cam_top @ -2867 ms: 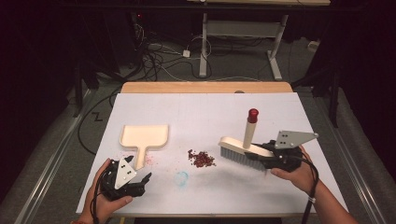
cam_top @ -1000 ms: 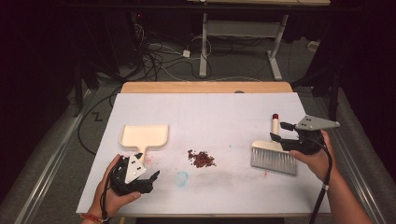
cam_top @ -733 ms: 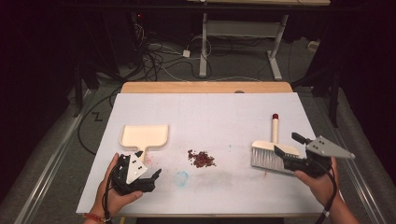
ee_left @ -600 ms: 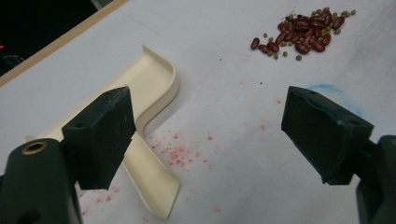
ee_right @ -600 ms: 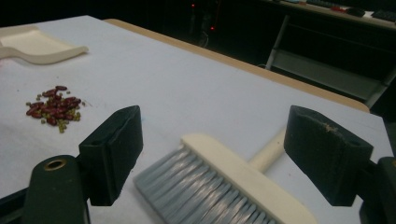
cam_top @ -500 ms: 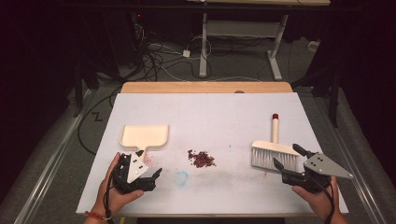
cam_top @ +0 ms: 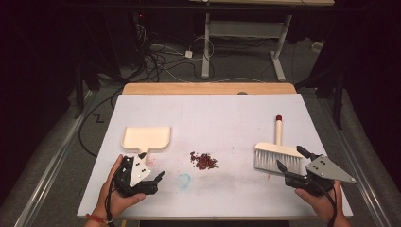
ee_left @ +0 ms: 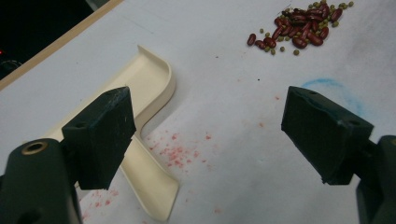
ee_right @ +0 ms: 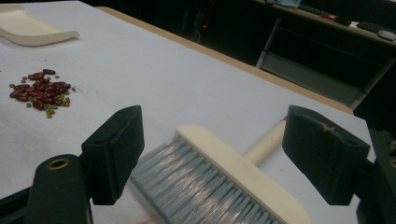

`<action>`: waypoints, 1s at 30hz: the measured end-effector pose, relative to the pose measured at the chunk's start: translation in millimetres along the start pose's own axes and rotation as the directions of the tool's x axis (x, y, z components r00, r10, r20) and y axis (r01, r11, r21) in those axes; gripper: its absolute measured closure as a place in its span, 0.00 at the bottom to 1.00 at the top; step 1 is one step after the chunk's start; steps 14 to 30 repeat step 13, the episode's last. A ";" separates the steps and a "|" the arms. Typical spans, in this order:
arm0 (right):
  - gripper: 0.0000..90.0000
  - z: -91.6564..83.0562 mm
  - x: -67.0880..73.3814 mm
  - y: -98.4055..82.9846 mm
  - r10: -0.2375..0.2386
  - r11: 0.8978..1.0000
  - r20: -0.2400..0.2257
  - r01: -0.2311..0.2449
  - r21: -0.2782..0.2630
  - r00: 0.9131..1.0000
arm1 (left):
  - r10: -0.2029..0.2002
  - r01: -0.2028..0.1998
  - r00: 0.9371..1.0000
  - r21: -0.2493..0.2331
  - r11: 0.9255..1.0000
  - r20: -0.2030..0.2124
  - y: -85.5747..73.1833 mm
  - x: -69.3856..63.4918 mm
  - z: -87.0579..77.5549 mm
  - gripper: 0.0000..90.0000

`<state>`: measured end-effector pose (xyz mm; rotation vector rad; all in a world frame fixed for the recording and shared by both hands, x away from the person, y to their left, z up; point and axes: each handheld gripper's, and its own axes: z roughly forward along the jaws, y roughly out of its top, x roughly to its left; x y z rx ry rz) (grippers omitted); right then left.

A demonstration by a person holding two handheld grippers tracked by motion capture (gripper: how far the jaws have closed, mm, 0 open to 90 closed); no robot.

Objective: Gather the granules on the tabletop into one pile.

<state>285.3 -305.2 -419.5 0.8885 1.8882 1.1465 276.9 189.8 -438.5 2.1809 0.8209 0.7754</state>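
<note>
Cream brush (cam_top: 278,156) flat; right gripper (cam_top: 292,164) agape, apparently clear.

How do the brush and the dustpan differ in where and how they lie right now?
The brush lies at the table's right side, in front of the open right gripper; the dustpan lies at the left, by the open left gripper. The brush has grey bristles and a round handle with a dark red tip pointing away from the person; the dustpan is one flat cream scoop, its short handle pointing toward the person. Both are cream, lie flat and are not gripped.
</note>
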 end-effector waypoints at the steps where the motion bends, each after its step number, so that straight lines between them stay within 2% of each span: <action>1: 0.24 0.1 0.1 -0.1 0.000 1.000 0.000 0.000 0.000 1.000 | 0.003 -0.003 1.000 0.002 1.000 0.001 0.1 -0.1 0.1 0.19; 11: 0.24 0.5 0.8 -0.3 -0.017 1.000 0.001 0.017 -0.002 1.000 | 0.002 -0.002 1.000 0.003 1.000 0.002 0.2 0.3 0.9 0.19; 30: 0.24 0.4 1.4 0.0 -0.016 1.000 0.004 0.016 -0.003 1.000 | 0.003 -0.003 1.000 0.002 1.000 0.002 0.2 0.3 0.9 0.19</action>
